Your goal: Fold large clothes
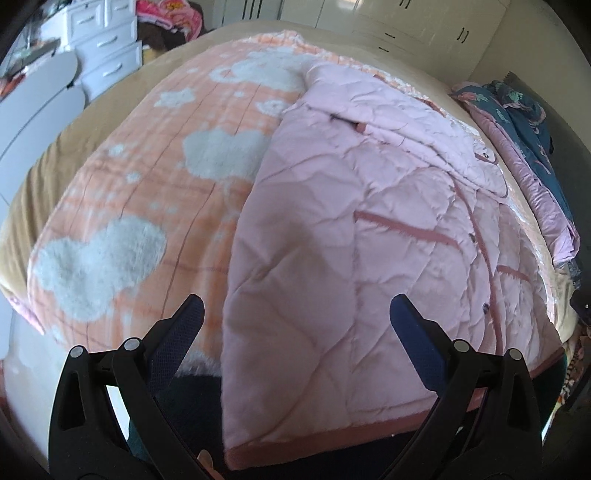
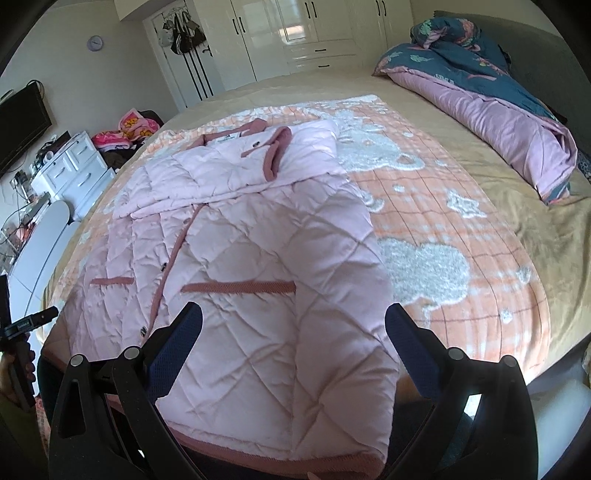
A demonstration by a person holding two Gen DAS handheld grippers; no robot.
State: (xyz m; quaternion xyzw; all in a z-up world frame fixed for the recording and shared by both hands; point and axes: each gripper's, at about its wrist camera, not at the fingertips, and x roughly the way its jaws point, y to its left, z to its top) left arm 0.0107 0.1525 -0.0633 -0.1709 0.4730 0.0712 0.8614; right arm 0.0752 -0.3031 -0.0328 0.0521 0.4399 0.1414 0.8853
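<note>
A long pink quilted coat (image 1: pixel 332 236) with darker pink trim lies flat on the bed, hem toward me, its sleeves folded across the chest near the collar. It also shows in the right wrist view (image 2: pixel 258 258). My left gripper (image 1: pixel 295 310) is open and empty, hovering over the coat's lower left part near the hem. My right gripper (image 2: pixel 293 317) is open and empty, hovering over the coat's lower right part. The left gripper's handle (image 2: pixel 26 325) shows at the left edge of the right wrist view.
The coat rests on an orange blanket (image 2: pixel 443 229) with white fluffy patches, over a tan bedspread (image 2: pixel 535 229). A rolled blue and purple duvet (image 2: pixel 480 92) lies at the bed's head. White drawers (image 2: pixel 70 170) and wardrobes (image 2: pixel 295 33) stand beyond the bed.
</note>
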